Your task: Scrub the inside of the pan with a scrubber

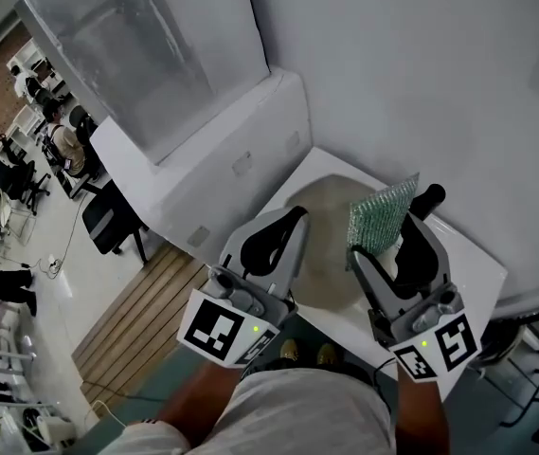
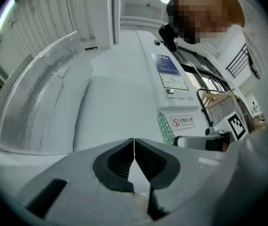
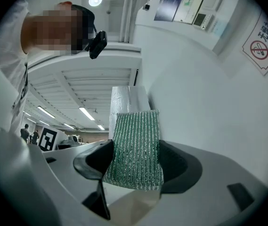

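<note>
a person stands over a small white surface [image 1: 482,265] with tongs in each hand. the pan [image 1: 318,218] sits on the middle of the surface, its pale inside facing up and its black handle [image 1: 429,200] pointing toward the far right edge.

the right tongs [image 1: 384,246] grip the green scrubber [image 1: 383,214] by its lower end. the right gripper view shows the pad [image 3: 136,147] clamped between both jaws, its mesh standing upright above them. in the head view the scrubber hangs over the right part of the pan, near the handle. whether it touches the pan cannot be told.

the left tongs [image 1: 296,216] are closed and empty. the left gripper view shows the jaws meeting at their tips with nothing between them. they hover over the left part of the pan, near its rim, beside the right tongs but apart from them.

a marker cube [image 1: 226,335] rides on the near end of the left tool and another [image 1: 440,345] on the right. a white wall [image 1: 411,64] rises behind the far edge of the surface.
</note>
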### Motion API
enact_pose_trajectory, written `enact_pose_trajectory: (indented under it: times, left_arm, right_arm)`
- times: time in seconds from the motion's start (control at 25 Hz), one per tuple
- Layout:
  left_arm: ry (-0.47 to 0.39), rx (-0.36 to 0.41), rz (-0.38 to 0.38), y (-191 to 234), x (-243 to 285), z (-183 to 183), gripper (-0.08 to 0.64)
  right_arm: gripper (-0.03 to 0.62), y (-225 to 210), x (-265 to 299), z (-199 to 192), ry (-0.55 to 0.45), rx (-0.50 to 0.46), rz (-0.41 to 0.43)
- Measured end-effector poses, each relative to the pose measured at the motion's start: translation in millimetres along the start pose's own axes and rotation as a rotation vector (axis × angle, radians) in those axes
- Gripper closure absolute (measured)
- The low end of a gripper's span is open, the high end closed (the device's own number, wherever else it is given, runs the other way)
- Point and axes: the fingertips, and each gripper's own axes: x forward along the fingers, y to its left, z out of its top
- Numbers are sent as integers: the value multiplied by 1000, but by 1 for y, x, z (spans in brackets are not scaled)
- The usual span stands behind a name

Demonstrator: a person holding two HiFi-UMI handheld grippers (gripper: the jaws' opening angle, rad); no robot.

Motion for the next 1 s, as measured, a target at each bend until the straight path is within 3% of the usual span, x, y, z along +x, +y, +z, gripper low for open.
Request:
enact_pose_trajectory:
  times: [1.0]
  left_arm:
    - [-7,-3,-15,1,-4,3,542]
  right_arm:
    - [288,16,2,-3,7,-53,2]
